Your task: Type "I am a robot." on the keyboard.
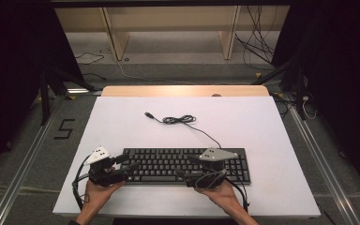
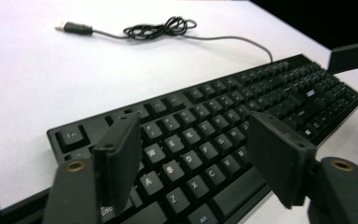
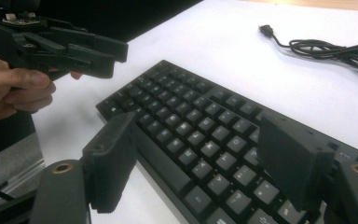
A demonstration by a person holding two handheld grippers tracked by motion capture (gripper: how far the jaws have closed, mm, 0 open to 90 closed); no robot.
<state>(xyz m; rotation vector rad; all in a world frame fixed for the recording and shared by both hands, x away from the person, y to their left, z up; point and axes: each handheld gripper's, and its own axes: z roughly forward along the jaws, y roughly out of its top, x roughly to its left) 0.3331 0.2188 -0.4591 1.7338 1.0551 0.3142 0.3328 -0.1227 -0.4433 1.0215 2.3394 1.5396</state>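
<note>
A black keyboard (image 1: 168, 164) lies on the white tabletop (image 1: 122, 122) near its front edge. Its cable (image 1: 179, 120) runs back to a loose coil and ends in a USB plug (image 1: 148, 114). My left gripper (image 1: 127, 167) is at the keyboard's left end. In the left gripper view it (image 2: 193, 123) stands open over the letter keys (image 2: 186, 140), nothing between the pads. My right gripper (image 1: 186, 167) hovers over the front middle-right of the keyboard. It (image 3: 196, 123) is open too, over the keys (image 3: 177, 93). The left gripper also appears in the right gripper view, in a hand (image 3: 14, 88).
A wooden strip (image 1: 183, 90) borders the table's far edge. Behind it are wooden frame legs (image 1: 115, 37) and loose cables on the floor (image 1: 258, 47). Metal rails (image 1: 23, 164) run along both sides. White tabletop lies bare left, right and behind the keyboard.
</note>
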